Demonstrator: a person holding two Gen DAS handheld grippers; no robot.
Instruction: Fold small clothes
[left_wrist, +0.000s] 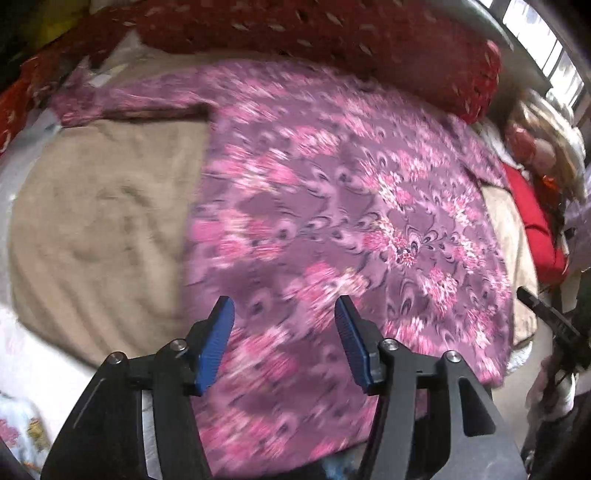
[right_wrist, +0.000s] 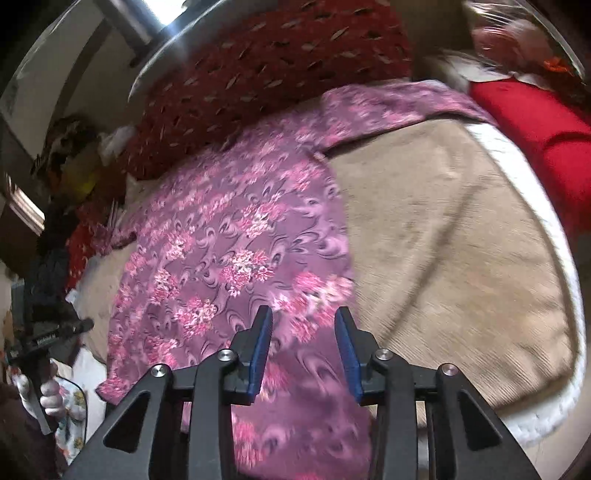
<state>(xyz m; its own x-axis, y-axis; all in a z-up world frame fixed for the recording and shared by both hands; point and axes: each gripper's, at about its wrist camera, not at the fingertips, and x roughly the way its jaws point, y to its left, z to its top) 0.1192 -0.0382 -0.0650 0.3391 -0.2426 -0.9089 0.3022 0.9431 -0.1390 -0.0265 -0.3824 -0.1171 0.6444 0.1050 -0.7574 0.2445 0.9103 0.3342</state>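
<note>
A purple garment with pink flowers (left_wrist: 332, 206) lies spread flat on a beige blanket (left_wrist: 110, 206), one sleeve reaching far left. My left gripper (left_wrist: 284, 314) is open and empty, hovering over the garment's near part. In the right wrist view the same garment (right_wrist: 229, 251) lies left of bare beige blanket (right_wrist: 450, 229), its other sleeve reaching far right. My right gripper (right_wrist: 303, 321) is open and empty above the garment's right edge near the hem. The right gripper shows at the left view's right edge (left_wrist: 546, 314). The left gripper shows at the right view's left edge (right_wrist: 55, 332).
A dark red patterned pillow (left_wrist: 332, 33) lies behind the garment, also in the right wrist view (right_wrist: 266, 70). A bright red cloth (right_wrist: 535, 125) sits at the bed's right side. A white floral cloth (left_wrist: 18, 432) lies at the near left.
</note>
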